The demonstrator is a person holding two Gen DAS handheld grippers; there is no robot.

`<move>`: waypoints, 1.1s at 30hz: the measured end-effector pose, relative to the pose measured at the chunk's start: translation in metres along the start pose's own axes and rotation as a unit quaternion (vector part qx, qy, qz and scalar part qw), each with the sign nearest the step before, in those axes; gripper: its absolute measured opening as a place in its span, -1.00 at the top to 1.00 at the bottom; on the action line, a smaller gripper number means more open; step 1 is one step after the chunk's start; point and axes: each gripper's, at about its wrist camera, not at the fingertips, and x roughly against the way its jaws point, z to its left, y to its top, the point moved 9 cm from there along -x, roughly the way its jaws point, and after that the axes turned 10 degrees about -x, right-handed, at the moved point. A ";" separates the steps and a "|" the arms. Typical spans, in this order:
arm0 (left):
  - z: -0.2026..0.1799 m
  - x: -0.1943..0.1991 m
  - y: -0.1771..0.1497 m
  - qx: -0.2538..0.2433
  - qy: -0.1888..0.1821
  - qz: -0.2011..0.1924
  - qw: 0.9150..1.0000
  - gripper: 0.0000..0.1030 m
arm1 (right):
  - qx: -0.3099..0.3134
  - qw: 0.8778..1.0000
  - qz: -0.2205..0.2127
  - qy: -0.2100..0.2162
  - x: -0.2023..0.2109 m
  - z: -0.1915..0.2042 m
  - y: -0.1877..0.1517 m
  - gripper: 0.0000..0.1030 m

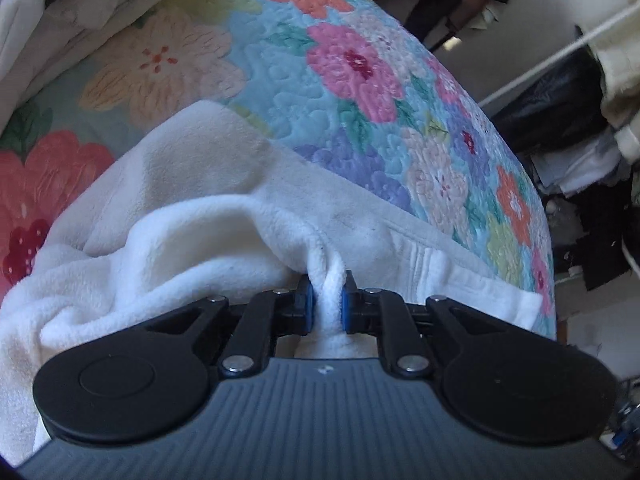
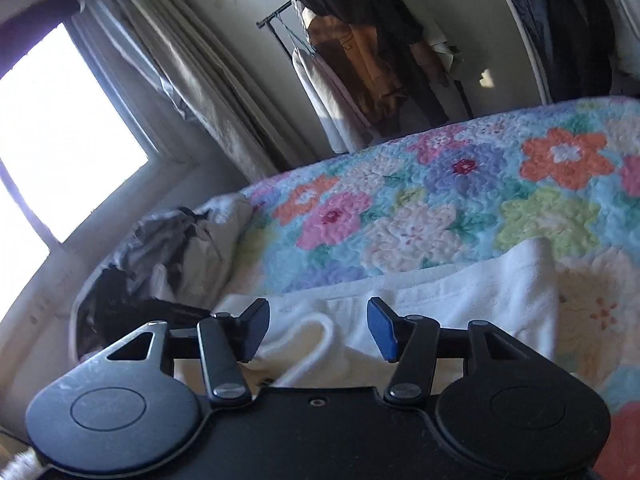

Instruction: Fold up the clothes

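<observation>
Left wrist: left gripper clamped on a pinched ridge of white fleecy garment, bunched on the floral quilted bedspread. Right wrist: right gripper, fingers wide apart and holding nothing, above that garment's edge. Risk: thin one-sided pinch, so fleece could slip or fold skewed.

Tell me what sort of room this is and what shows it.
Most likely a bedroom: a bed under a floral quilt, a curtained window, and a clothes rack hung with garments. A white fleece garment lies on the quilt for folding.
</observation>
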 end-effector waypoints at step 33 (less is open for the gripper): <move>-0.043 0.000 0.014 -0.105 0.065 -0.089 0.988 0.85 | 0.052 0.990 0.042 -0.122 -0.090 -0.024 -0.011 0.39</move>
